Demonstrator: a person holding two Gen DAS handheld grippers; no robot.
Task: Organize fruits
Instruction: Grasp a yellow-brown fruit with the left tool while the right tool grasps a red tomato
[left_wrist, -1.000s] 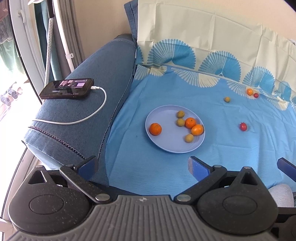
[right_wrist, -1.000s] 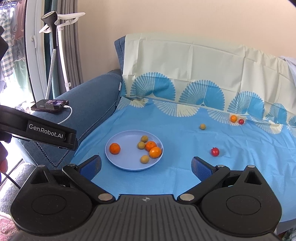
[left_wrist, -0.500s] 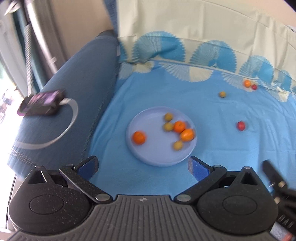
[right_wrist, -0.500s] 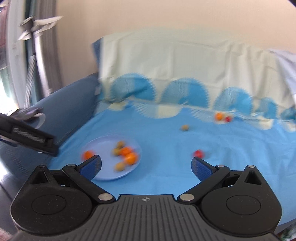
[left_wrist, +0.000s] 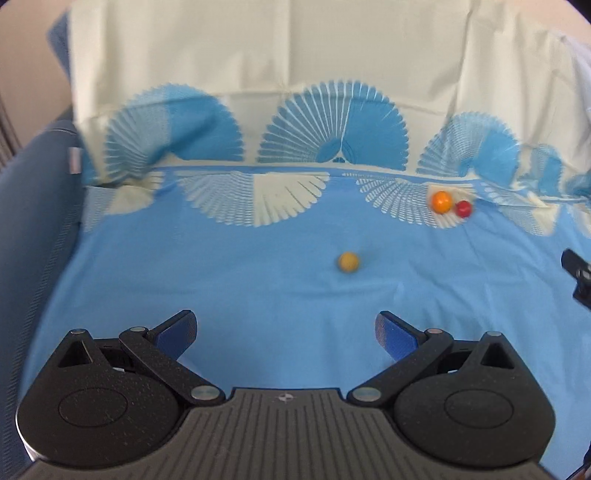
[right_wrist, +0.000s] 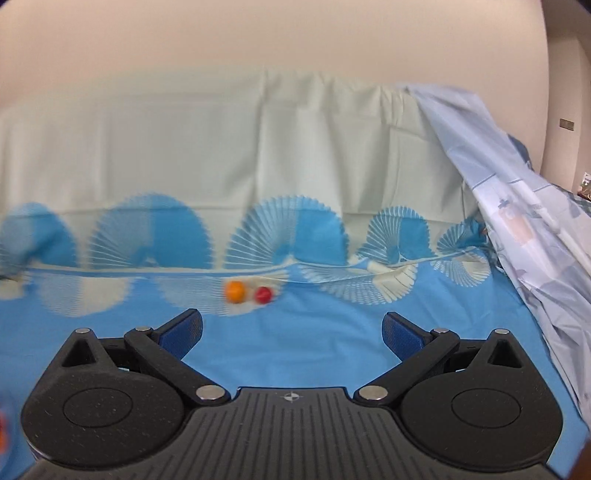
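Above the blue sheet (left_wrist: 258, 280), the left claw (left_wrist: 285, 334) hung spread wide with nothing between its blue pads, and the right claw (right_wrist: 291, 334) was equally wide and empty. Taking the orange fruit (left_wrist: 441, 201) as the landmark, a red fruit (left_wrist: 463, 208) lay just beside it on its right, both close under the sheet's fan-patterned fold. A yellow fruit (left_wrist: 348, 261) sat alone, nearer the left claw and to the orange fruit's left. Both views were somewhat blurred.
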